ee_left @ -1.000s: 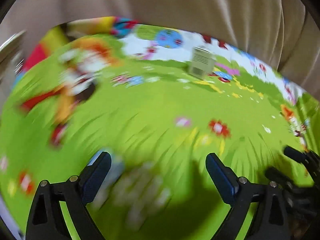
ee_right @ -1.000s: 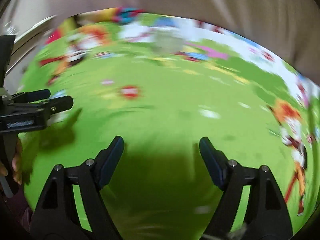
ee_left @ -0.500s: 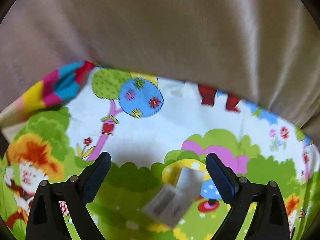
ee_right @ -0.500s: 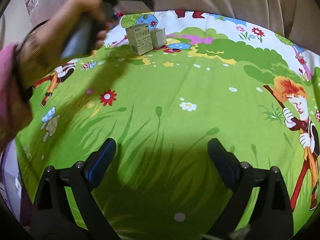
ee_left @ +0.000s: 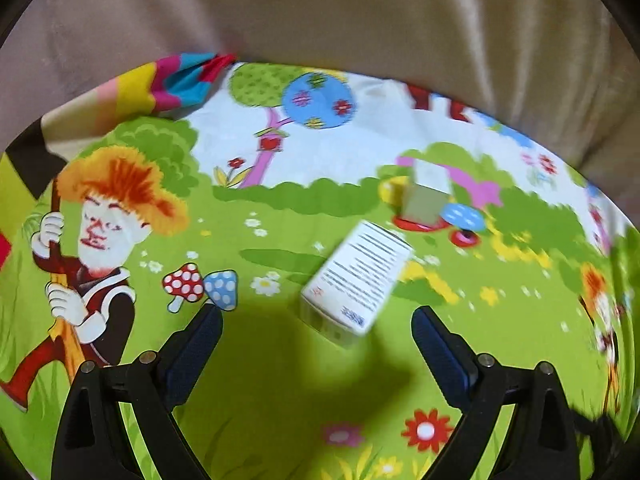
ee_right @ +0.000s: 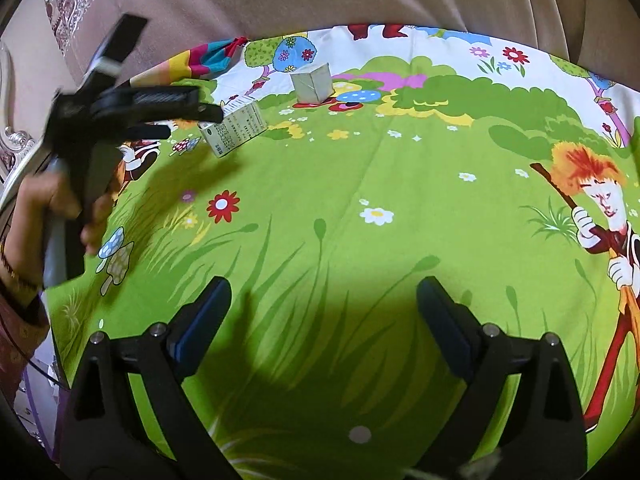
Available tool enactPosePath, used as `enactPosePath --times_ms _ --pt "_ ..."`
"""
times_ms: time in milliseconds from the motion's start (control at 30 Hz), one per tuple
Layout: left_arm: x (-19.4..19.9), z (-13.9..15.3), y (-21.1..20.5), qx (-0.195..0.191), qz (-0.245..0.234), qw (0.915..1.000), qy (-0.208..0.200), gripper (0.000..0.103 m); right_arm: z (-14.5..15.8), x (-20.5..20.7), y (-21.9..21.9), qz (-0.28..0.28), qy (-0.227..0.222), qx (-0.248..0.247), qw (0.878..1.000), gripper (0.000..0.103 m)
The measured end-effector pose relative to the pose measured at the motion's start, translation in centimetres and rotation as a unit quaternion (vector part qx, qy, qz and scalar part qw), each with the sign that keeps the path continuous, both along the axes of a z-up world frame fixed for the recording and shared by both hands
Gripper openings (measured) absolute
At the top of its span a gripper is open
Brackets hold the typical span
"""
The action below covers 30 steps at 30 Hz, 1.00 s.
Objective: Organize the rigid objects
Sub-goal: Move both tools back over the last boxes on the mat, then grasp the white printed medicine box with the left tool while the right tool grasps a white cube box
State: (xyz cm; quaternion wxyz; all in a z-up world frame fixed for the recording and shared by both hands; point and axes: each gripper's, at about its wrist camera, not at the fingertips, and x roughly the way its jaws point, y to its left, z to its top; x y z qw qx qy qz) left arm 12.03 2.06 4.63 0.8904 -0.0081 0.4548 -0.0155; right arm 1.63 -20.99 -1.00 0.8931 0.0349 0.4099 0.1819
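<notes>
Hovering wide and empty, the left claw (ee_left: 316,330) sits over the printed box (ee_left: 356,276), which lies flat at twelve o'clock between its pads on the surface (ee_left: 280,392); the person should square up first, since the right claw (ee_right: 322,312) gapes idle

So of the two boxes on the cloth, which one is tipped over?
The printed box nearest the left claw lies flat, text side up. The plain box behind it stands upright.

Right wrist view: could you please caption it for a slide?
Open right gripper over the green cloth; left gripper near a tilted box.
</notes>
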Motion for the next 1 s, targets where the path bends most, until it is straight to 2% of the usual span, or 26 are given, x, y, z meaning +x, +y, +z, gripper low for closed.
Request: enactPosePath --times_ms 100,200,233,267,300,333,367,400,433,500,567,633,700,767,867,900,933,1000 --pt "0.9 -0.4 -1.3 0.018 -0.025 0.9995 0.002 0.097 0.0 0.0 0.1 0.000 0.000 -0.004 1.000 0.096" --pt "3.9 -2.1 -2.7 0.035 -0.062 0.9973 0.020 0.097 0.0 0.0 0.1 0.000 0.000 -0.005 1.000 0.096" --pt "4.6 -2.8 -2.8 0.033 -0.072 0.9965 0.026 0.093 -0.1 0.1 0.0 0.000 0.000 -0.004 1.000 0.096" --pt "5.1 -3.2 -2.8 0.026 -0.081 0.9959 0.028 0.086 -0.1 0.1 0.0 0.000 0.000 -0.003 1.000 0.096" --pt "5.0 -3.6 -2.7 0.014 -0.085 0.9958 0.032 0.059 -0.1 0.1 -0.1 0.000 0.000 -0.001 1.000 0.096" --pt "4.4 -3.3 -2.5 0.013 -0.075 0.9970 0.014 0.042 -0.1 0.1 -0.1 0.000 0.000 -0.001 1.000 0.096" --pt "3.7 -3.2 -2.2 -0.002 -0.073 0.9973 0.008 0.041 -0.1 0.1 -0.1 0.000 0.000 -0.001 1.000 0.096" --pt "2.5 -3.0 -1.7 -0.023 -0.072 0.9971 0.000 0.041 -0.1 0.1 0.0 0.000 0.000 -0.002 1.000 0.096" --pt "1.4 -2.9 -1.4 -0.018 -0.065 0.9976 -0.014 0.041 -0.1 0.1 0.1 0.000 0.000 -0.004 1.000 0.096" --pt "-1.5 -2.7 -0.9 0.024 -0.049 0.9975 -0.044 0.041 -0.1 0.1 0.2 0.000 0.001 -0.008 1.000 0.097" --pt "-3.2 -2.9 0.1 0.052 -0.029 0.9966 -0.057 0.041 -0.1 0.1 0.2 0.001 0.001 -0.012 1.000 0.097" --pt "-3.7 -3.0 1.9 0.038 -0.002 0.9981 -0.050 0.041 -0.1 0.1 0.4 0.003 0.001 -0.017 1.000 0.098" --pt "-2.8 -3.8 3.7 0.018 0.027 0.9993 -0.020 0.042 -0.1 0.2 0.8 0.008 0.002 -0.033 0.999 0.103" --pt "-2.6 -3.8 4.2 0.005 0.035 0.9991 -0.022 0.043 -0.2 0.9 2.0 0.020 0.007 -0.064 0.998 0.103" --pt "-2.3 -3.9 3.7 0.021 0.037 0.9989 -0.020 0.055 -0.4 3.6 4.1 0.048 0.015 -0.114 0.992 0.103" --pt "-2.2 -4.0 4.1 0.020 0.049 0.9985 -0.017 0.070 -0.4 4.7 4.7 0.055 0.018 -0.121 0.991 0.103" --pt "-2.1 -4.2 4.9 0.005 0.063 0.9979 -0.013 0.077 -0.4 6.4 5.2 0.058 0.017 -0.121 0.991 0.103" --pt "-2.5 -4.1 5.9 -0.029 0.070 0.9968 -0.023 0.078 -0.5 9.5 5.9 0.048 0.012 -0.122 0.991 0.103"
